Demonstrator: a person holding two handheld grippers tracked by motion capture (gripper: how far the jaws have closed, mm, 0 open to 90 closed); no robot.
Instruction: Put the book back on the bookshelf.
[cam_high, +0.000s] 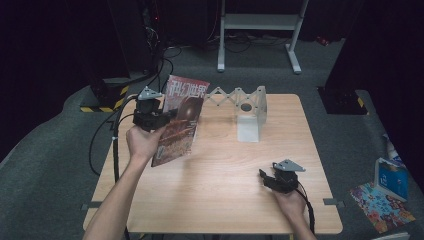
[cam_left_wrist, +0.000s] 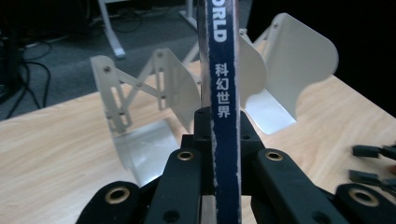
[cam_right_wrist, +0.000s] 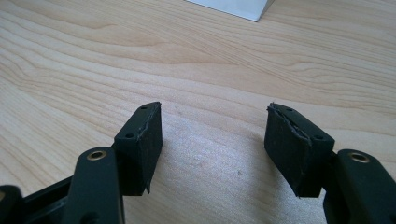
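Jaws of the left gripper (cam_high: 167, 116) are clamped on the spine of a magazine (cam_high: 181, 120), held upright above the worktop (cam_high: 220, 185) near the white folding rack (cam_high: 248, 112). Right gripper (cam_high: 267, 179) rests low, jaws wide and empty. Judged step: carrying the magazine to the rack; next, align its edge with a slot.

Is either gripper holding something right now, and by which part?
Left gripper clamps the red-covered magazine by its blue spine; right gripper holds nothing.
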